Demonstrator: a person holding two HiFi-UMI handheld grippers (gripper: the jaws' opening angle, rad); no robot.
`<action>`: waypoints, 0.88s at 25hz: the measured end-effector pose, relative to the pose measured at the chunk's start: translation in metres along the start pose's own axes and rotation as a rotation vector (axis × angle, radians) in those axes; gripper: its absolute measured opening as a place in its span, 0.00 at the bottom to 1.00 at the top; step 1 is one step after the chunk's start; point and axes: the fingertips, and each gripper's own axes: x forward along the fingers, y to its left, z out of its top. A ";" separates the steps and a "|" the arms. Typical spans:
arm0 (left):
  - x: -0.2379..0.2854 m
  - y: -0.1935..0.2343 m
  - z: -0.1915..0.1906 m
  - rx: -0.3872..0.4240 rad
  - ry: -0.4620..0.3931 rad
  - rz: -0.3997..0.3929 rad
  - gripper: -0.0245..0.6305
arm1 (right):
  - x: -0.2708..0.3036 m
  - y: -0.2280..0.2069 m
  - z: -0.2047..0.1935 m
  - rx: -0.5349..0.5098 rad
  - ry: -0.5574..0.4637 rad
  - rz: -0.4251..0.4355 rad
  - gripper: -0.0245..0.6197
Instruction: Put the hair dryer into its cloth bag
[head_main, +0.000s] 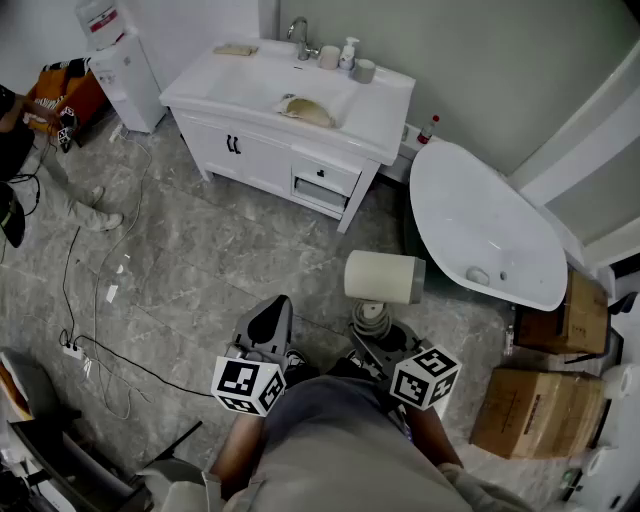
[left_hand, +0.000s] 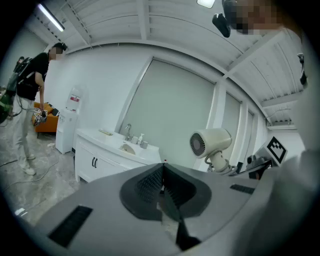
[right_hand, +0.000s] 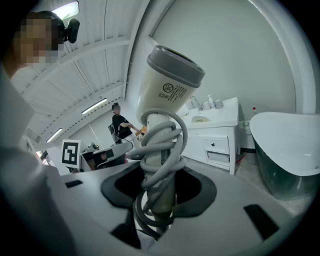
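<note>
**Item 1: cream plastic hair dryer (head_main: 385, 277) (left_hand: 212, 142) (right_hand: 167, 95)**
- Body: short, fat barrel with a grey ring at the nozzle end and a round dark grille at the rear.
- Marking: a small printed mark on the barrel side; its wording is too small to read.
- Cord: grey cord (right_hand: 162, 145) wound in several loops round the handle.
- Place: held in the air over the grey marbled floor (head_main: 200, 260), just in front of you. It is nearer than the white vanity cabinet (head_main: 260, 150) and left of the white bathtub (head_main: 480, 240).
- Attitude: in the head view the barrel lies crosswise, with the nozzle to the right and the grille to the left. The handle runs down into your right claw.

**Item 2: your right gripper (head_main: 375, 335) (right_hand: 159, 192)**
- Jaws part-way apart and clamped on the dryer's handle.
- The cord loops are caught between the pads along with the handle.

**Item 3: your left gripper (head_main: 268, 322) (left_hand: 162, 180)**
- Jaws pressed fully together with nothing between them.
- It sits just left of the dryer and does not touch it.

**Item 4: beige cloth bag (head_main: 305, 110)**
- It lies crumpled in the vanity's basin, far from you and well apart from the dryer.
</note>
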 end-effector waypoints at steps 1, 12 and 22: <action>0.000 0.000 0.001 -0.003 -0.003 -0.005 0.05 | 0.001 0.001 0.000 0.001 0.003 0.003 0.31; 0.007 0.006 0.001 -0.020 -0.004 -0.014 0.05 | 0.012 -0.003 0.008 0.012 0.022 0.029 0.31; 0.039 0.030 0.016 0.018 0.006 0.035 0.05 | 0.046 -0.030 0.049 -0.037 -0.003 0.000 0.31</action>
